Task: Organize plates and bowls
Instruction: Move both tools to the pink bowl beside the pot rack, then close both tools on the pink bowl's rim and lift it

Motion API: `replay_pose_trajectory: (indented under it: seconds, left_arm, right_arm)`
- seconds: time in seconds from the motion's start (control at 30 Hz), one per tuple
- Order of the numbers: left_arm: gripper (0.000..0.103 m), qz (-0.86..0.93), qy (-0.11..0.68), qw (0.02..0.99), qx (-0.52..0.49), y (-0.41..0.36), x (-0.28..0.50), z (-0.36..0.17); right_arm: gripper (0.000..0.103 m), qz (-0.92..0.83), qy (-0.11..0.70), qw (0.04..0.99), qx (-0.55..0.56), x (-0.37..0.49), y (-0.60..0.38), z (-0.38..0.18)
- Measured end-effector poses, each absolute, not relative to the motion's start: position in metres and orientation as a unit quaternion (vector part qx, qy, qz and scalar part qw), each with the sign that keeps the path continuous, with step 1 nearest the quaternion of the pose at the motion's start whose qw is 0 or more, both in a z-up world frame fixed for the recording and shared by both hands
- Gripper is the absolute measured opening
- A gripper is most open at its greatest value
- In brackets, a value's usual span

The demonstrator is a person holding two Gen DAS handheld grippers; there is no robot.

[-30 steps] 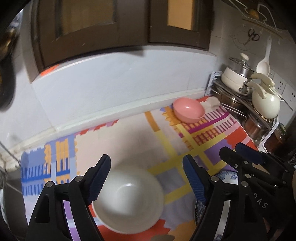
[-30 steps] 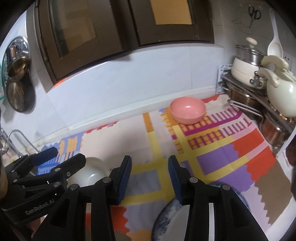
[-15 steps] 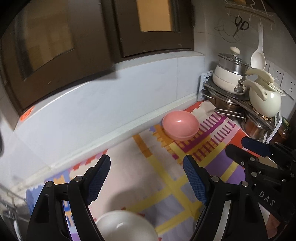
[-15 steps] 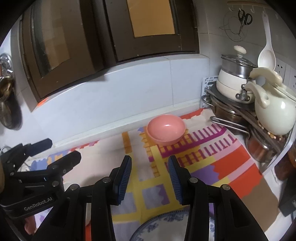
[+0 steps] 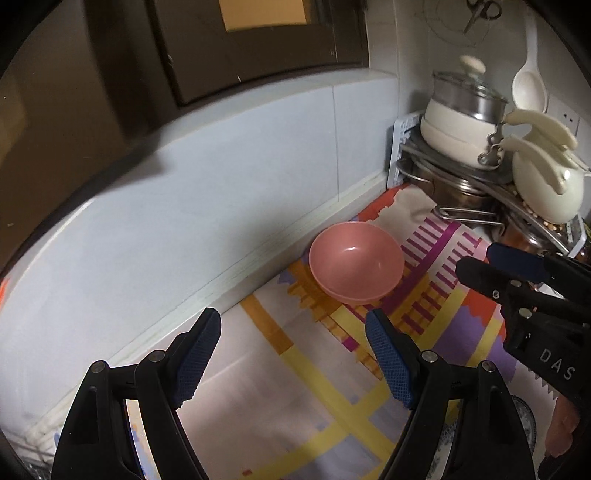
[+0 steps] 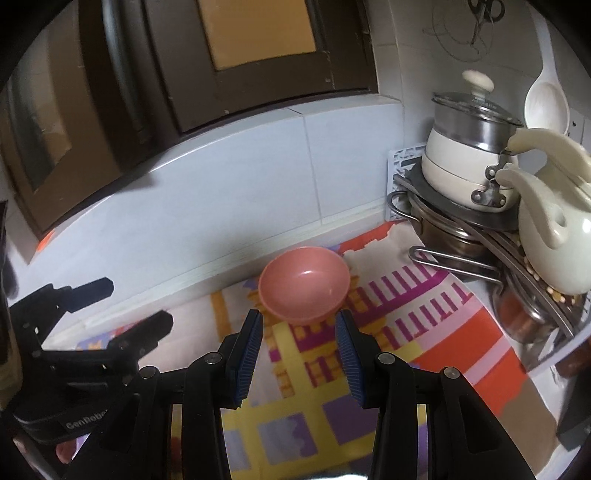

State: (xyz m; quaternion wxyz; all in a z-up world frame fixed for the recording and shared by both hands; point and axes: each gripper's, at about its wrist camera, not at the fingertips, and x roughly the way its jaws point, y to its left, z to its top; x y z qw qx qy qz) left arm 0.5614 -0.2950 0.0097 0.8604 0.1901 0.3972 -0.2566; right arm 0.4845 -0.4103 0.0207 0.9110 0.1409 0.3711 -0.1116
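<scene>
A blue-and-white patterned plate (image 5: 526,417) shows only as a sliver at the left wrist view's lower right, hidden behind the black right gripper (image 5: 491,264) and cut by the frame edge. A person's hand (image 5: 559,424) beside it is mostly out of frame. Metal scissors (image 6: 485,11) on the wall are cut by the top edge. The stacked steel pots (image 6: 454,225) at the counter's right corner overlap; their count is unclear.

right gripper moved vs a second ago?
Yes. The right gripper has advanced toward the pink bowl and the stacked pots in the corner; empty jaws unchanged.
</scene>
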Motion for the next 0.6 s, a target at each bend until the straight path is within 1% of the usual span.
replay_pose_trajectory:
  seconds: [0.6]
  left_arm:
    - [0.080,-0.272,0.457,0.814,0.233,-0.357,0.649,-0.081]
  right_arm:
    - [0.042,-0.132,0.423,0.882,0.158,0.569,-0.457,-0.052]
